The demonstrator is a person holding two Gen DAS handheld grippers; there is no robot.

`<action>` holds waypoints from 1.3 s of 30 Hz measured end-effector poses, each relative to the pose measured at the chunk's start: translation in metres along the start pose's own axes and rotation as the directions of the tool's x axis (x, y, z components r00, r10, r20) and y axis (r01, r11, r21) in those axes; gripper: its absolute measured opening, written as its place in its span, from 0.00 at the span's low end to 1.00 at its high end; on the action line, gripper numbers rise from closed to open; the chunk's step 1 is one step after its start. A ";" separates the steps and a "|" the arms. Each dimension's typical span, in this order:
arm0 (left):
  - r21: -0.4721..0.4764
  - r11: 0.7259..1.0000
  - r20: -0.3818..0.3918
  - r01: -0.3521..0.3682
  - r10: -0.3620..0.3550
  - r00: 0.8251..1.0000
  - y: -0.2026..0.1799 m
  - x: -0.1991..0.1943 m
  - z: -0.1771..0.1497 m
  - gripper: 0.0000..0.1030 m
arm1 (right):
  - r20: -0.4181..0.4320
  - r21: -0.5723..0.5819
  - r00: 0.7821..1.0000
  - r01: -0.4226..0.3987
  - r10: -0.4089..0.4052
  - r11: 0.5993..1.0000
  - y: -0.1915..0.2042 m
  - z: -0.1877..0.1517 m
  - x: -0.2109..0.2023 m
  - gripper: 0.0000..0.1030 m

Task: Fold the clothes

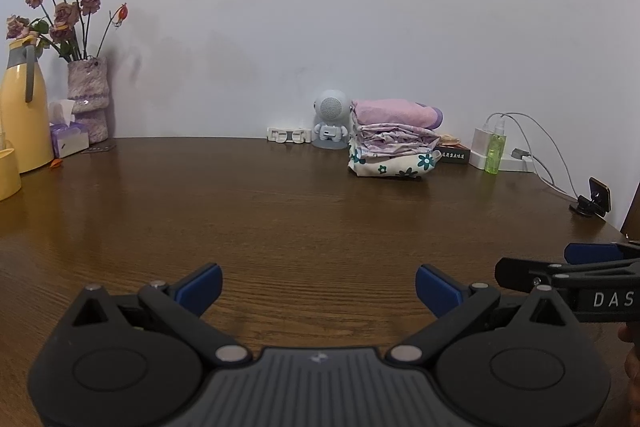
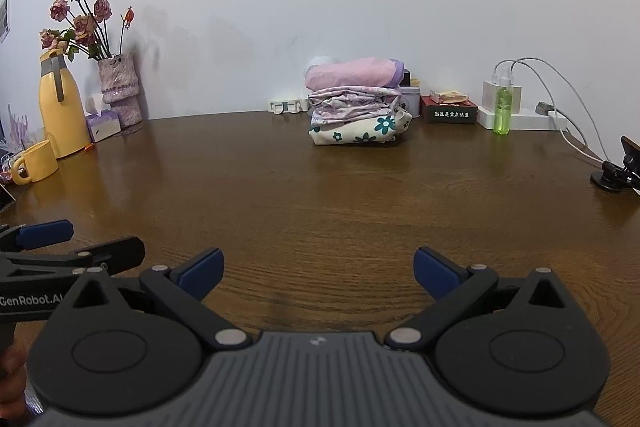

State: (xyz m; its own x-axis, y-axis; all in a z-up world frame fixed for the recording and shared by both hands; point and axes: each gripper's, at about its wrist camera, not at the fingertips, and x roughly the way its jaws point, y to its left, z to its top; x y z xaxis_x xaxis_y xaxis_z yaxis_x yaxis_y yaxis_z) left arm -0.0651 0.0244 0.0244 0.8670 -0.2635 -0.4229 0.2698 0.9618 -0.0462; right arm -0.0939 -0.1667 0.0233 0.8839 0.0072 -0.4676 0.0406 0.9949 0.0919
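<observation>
A stack of folded clothes (image 1: 394, 143) (image 2: 358, 107) rests at the back of the wooden table (image 1: 280, 211) (image 2: 340, 195): a pink piece on top, a lilac print under it, a white floral one at the bottom. My left gripper (image 1: 319, 289) hovers low over the table's near side, open, nothing between its blue pads. My right gripper (image 2: 319, 273) is open too and holds nothing. Each gripper shows at the edge of the other's view, the right gripper (image 1: 568, 267) beside the left, the left gripper (image 2: 68, 247) beside the right. Both are far from the stack.
At the back left stand a yellow jug (image 2: 64, 107), a yellow mug (image 2: 36, 163), a vase of dried roses (image 2: 120, 87) and a tissue box (image 1: 68, 139). A small robot-shaped speaker (image 1: 330, 119), a dark box (image 2: 448, 109), a green bottle (image 2: 503, 109), a charger with cables (image 2: 516, 107) and a phone stand (image 2: 618, 171) sit at the back right.
</observation>
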 end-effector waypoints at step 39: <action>-0.025 1.000 -0.040 -0.014 0.013 0.999 0.004 0.006 0.000 1.00 | -0.025 -0.001 1.000 -0.014 0.014 1.000 0.000 -0.001 0.006 1.00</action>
State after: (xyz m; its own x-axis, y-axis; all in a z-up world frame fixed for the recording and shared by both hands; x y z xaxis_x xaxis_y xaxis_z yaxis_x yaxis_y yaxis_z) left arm -0.0590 0.0270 0.0217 0.8529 -0.2476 -0.4596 0.2470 0.9670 -0.0627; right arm -0.0892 -0.1664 0.0202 0.8724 0.0233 -0.4882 0.0282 0.9948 0.0979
